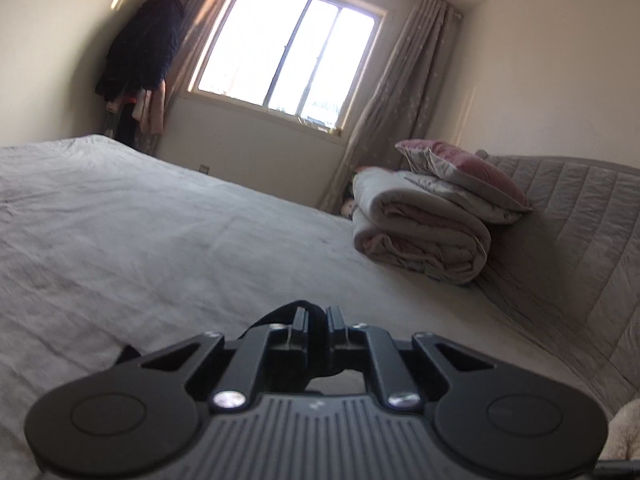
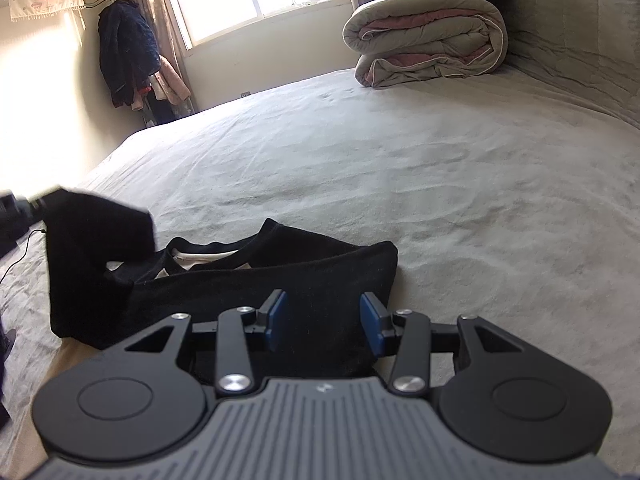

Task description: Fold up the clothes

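One black top (image 2: 248,280) lies on the grey bed (image 2: 400,168), bunched along the near edge at about 6 o'clock in the right wrist view, its neckline with a pale inner label turned up toward 12 o'clock. The right gripper (image 2: 323,320) hangs just over the cloth with its blue-padded jaws spread and nothing between them. At 9 o'clock in that view the left gripper (image 2: 16,210) lifts a corner of the top, probably a sleeve, clear of the bed. In the left wrist view the left gripper (image 1: 316,326) has its jaws pressed nearly together on a fold of the black cloth.

The top looks light and limp: the raised part sags from the pinch, and the rest lies in soft ridges. It should drape rather than hold a crease by itself, and thin knit of this kind may slide out of a shallow grip. Good places to take hold would be the seamed edges, meaning the shoulder beside the neckline, the sleeve end or the hem, where the cloth is doubled. The part under the right gripper looks like a plain stretch of body or hem; which one I cannot tell.

A folded quilt (image 2: 428,40) with pillows on top sits at 1 o'clock, well apart from the top. Whether the bunched shape is a half-made fold or just a heap, the views do not settle.
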Demonstrator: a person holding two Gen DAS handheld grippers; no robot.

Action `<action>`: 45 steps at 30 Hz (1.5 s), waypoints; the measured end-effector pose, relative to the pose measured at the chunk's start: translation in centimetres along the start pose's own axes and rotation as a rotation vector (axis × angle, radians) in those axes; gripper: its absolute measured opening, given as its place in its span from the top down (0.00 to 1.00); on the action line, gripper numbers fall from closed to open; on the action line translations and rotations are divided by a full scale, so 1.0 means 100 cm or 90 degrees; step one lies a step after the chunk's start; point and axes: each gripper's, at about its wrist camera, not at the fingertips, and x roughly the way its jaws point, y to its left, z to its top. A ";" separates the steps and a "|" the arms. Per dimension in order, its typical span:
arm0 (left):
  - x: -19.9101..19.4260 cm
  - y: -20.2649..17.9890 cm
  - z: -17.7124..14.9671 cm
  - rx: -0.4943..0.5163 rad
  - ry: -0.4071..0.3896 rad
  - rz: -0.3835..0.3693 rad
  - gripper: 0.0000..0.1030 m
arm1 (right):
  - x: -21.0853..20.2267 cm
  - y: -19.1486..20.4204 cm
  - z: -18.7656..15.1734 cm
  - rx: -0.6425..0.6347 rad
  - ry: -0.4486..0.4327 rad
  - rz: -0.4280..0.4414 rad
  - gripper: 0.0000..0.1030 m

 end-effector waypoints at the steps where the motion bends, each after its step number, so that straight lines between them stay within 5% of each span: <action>1: 0.005 -0.003 -0.010 -0.001 0.023 -0.005 0.92 | 0.000 0.000 0.000 0.000 0.000 0.000 0.56; 8: 0.028 -0.006 -0.066 -0.005 0.158 -0.007 0.92 | -0.001 0.001 0.000 0.000 0.003 0.002 0.54; 13: 0.032 0.001 -0.081 -0.012 0.220 -0.022 0.84 | 0.001 0.004 0.000 -0.003 0.010 0.008 0.52; 15: 0.023 0.005 -0.072 -0.013 0.226 -0.038 0.61 | 0.001 0.006 -0.001 -0.008 0.013 0.013 0.52; 18: 0.008 0.010 -0.055 -0.014 0.236 -0.063 0.43 | 0.002 0.011 -0.001 -0.014 0.018 0.022 0.52; 21: -0.007 0.017 -0.039 -0.010 0.245 -0.083 0.38 | 0.001 0.017 -0.003 -0.019 0.021 0.030 0.52; 26: -0.022 0.053 -0.017 0.010 0.229 -0.037 0.41 | -0.005 0.035 -0.006 -0.038 0.026 0.035 0.52; 29: -0.014 0.078 -0.010 0.017 0.217 0.007 0.58 | -0.004 0.052 -0.004 -0.055 0.036 0.045 0.52; 32: -0.001 0.097 -0.009 0.018 0.219 0.033 0.64 | 0.003 0.080 0.003 -0.098 0.042 0.052 0.52; 40: 0.015 0.112 -0.021 0.006 0.278 0.034 0.68 | 0.052 0.169 0.009 -0.228 0.064 0.111 0.52; 45: 0.016 0.118 -0.021 -0.017 0.294 0.030 0.68 | 0.088 0.197 0.001 -0.310 0.083 0.075 0.52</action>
